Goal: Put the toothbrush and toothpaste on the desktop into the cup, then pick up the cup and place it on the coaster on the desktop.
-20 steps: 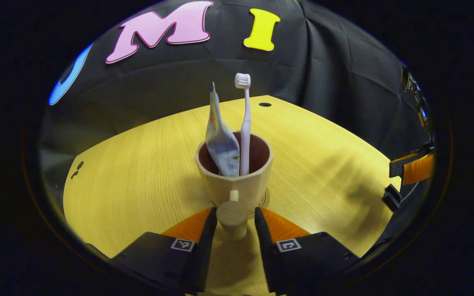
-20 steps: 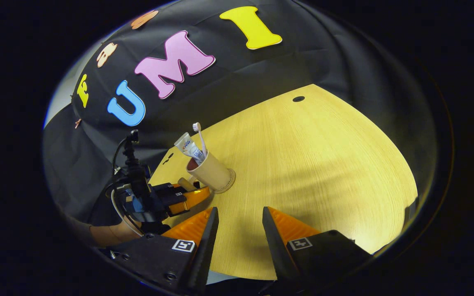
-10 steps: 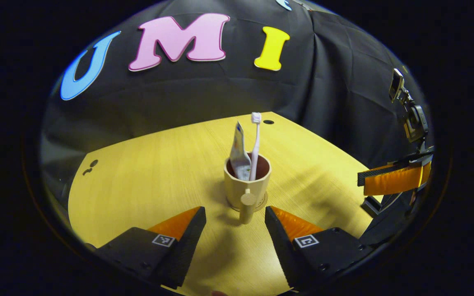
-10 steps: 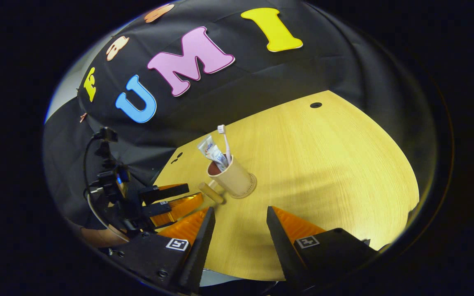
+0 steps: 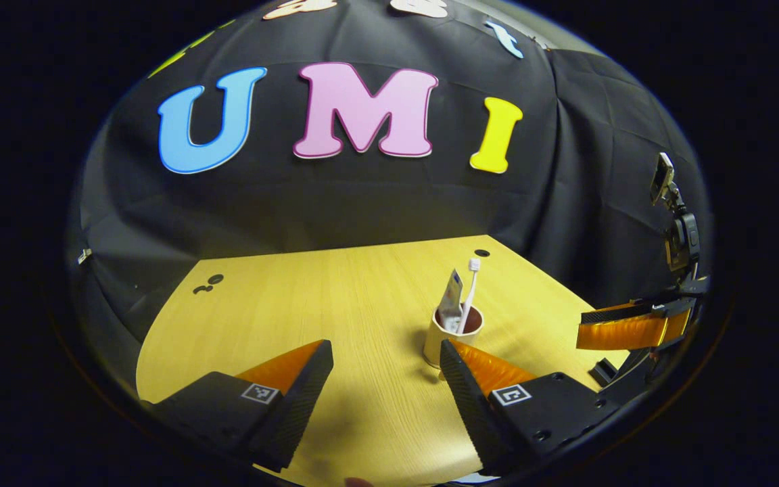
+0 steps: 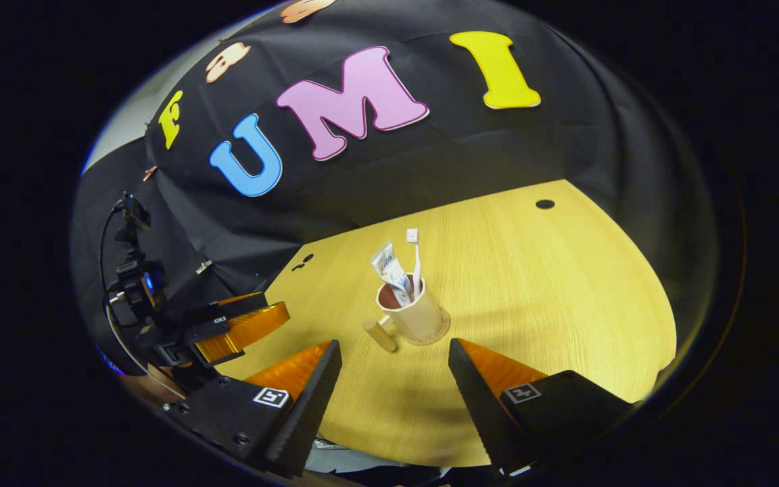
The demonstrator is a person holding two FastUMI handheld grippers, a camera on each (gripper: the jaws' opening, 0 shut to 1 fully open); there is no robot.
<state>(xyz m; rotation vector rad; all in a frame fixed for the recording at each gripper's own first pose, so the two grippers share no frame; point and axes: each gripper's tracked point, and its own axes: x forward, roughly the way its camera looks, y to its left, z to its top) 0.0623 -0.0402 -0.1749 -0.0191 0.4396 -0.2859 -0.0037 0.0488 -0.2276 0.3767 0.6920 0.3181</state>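
Note:
A beige cup [image 6: 423, 319] with a peg-like handle [image 6: 381, 335] stands upright on a round coaster [image 6: 443, 329] on the yellow desktop [image 6: 552, 284]. A white toothbrush [image 6: 416, 260] and a toothpaste tube [image 6: 389, 265] stick up out of it. My right gripper [image 6: 395, 343] hangs open, a short way back from the cup. In the left gripper view the cup [image 5: 438, 338] sits beyond my open left gripper [image 5: 385, 346], partly behind its right finger, with toothbrush [image 5: 470, 287] and tube [image 5: 451, 297] inside. Neither gripper touches the cup.
The left gripper [image 6: 271, 306], with its camera rig and cable, hovers at the desk's left edge in the right gripper view. The right gripper [image 5: 580, 327] shows at the far right in the left gripper view. A cable hole [image 6: 544, 203] marks the far corner.
My left gripper opened off the cup's handle and drew well back and up. The right gripper also pulled back a little. The cup stayed on the coaster.

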